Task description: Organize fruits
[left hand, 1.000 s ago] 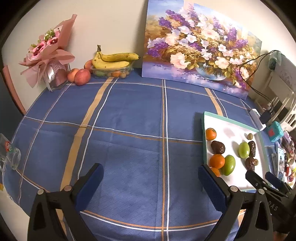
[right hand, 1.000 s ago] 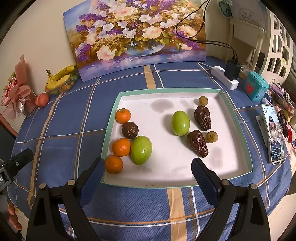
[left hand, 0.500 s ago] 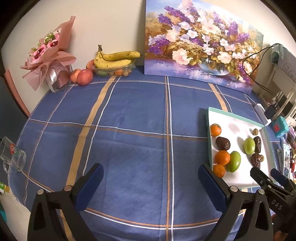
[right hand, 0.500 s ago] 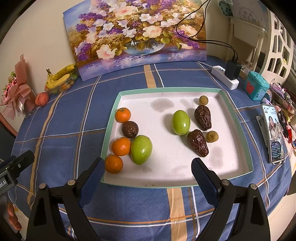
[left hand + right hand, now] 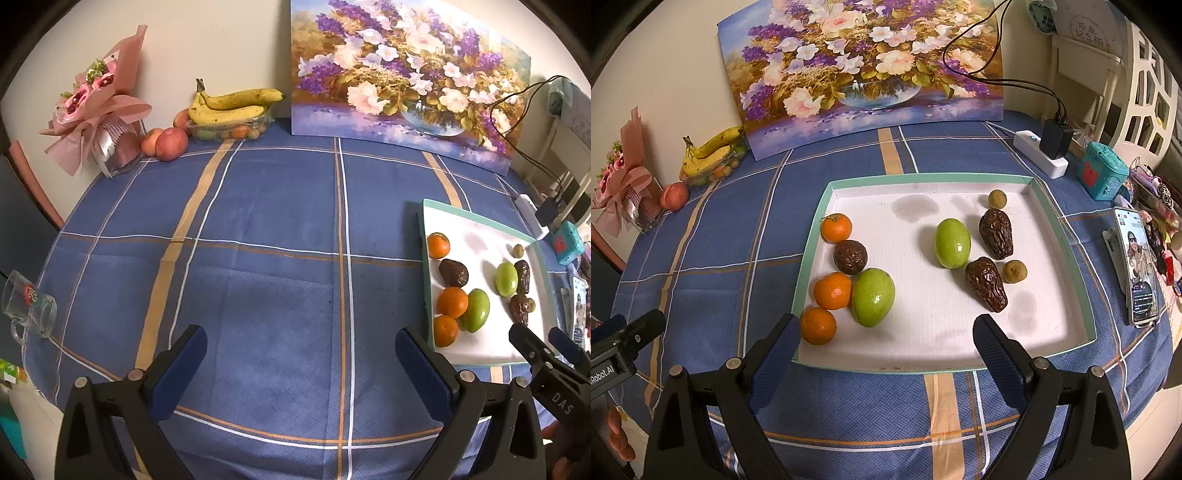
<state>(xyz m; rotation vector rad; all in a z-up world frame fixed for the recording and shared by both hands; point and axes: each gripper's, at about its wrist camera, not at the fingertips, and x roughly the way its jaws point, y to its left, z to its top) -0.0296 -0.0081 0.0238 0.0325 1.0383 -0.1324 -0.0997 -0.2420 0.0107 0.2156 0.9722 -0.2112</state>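
Note:
A white tray with a teal rim [image 5: 1067,254] holds three oranges [image 5: 833,290], two green fruits [image 5: 952,242], dark wrinkled fruits [image 5: 985,283] and two small tan balls [image 5: 1014,271]. The tray also shows in the left wrist view [image 5: 480,236] at the right. My right gripper [image 5: 886,345] is open and empty, hovering just before the tray's near edge. My left gripper [image 5: 301,356] is open and empty over the bare blue tablecloth, left of the tray. The right gripper [image 5: 550,350] shows at the lower right of the left wrist view.
Bananas on a plastic fruit box [image 5: 231,110], two peaches [image 5: 170,143] and a pink bouquet [image 5: 96,99] stand at the back left. A flower painting [image 5: 406,74] leans on the wall. A glass mug [image 5: 27,308] lies at the left edge. A phone [image 5: 1137,269], power strip [image 5: 1039,153] and teal box [image 5: 1102,175] sit right of the tray.
The left gripper has drawn back and risen a little, so the tray and back-wall items look smaller and shifted. The right gripper has barely moved. Both stay open.

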